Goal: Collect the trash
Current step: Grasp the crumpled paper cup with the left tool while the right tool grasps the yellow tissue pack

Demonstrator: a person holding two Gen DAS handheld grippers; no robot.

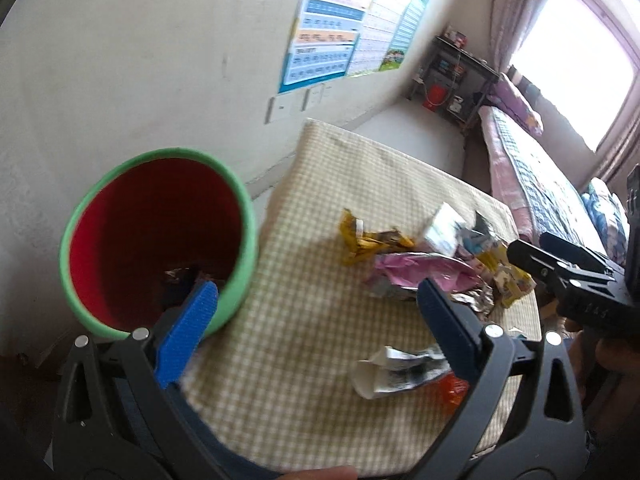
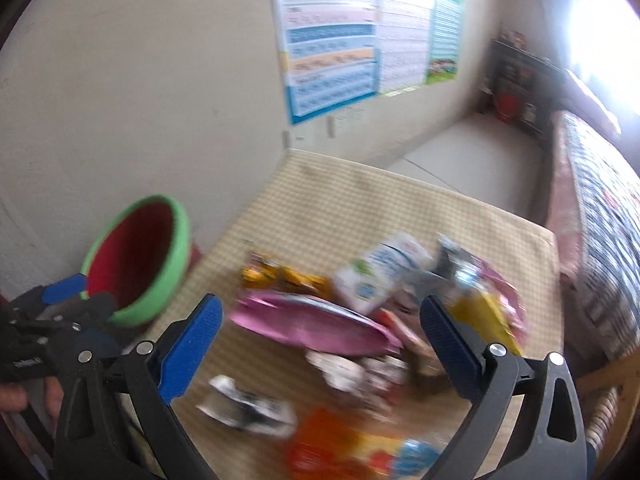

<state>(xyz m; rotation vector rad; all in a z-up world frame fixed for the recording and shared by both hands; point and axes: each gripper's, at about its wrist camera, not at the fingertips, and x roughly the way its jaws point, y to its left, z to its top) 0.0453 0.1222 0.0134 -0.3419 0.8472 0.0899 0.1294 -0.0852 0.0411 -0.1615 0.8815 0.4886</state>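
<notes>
- Trash, a loose heap of crumpled wrappers (image 1: 424, 268), lay on the checked beige tablecloth (image 1: 304, 208), on the side of the table away from the bin.
- Left gripper (image 1: 316, 312) stood released, its blue-padded jaws spread wide and holding nothing.
- One blue pad (image 1: 188, 336) of that gripper sat just over the near rim of the round bin with a green rim and red inside (image 1: 160, 240); whether it touched the rim was unclear.
- Something dark and foil-like lay at the bottom of the bin.
- A crumpled white and black wrapper (image 1: 400, 372) lay on the cloth nearest the left gripper, beside an orange scrap (image 1: 454, 394).
- Right gripper (image 2: 320, 344) also hung released and empty above the heap, jaws wide apart.
- Below it lay a flattened pink foil packet (image 2: 312, 324), with a yellow wrapper (image 2: 280, 276) and a white carton with blue print (image 2: 380, 276) just behind; the right wrist view was blurred.
- Farther out, colourful paper charts (image 1: 340, 36) hung on the pale wall, and a bed with a patterned cover (image 1: 532, 184) ran under a bright window (image 1: 568, 72).
</notes>
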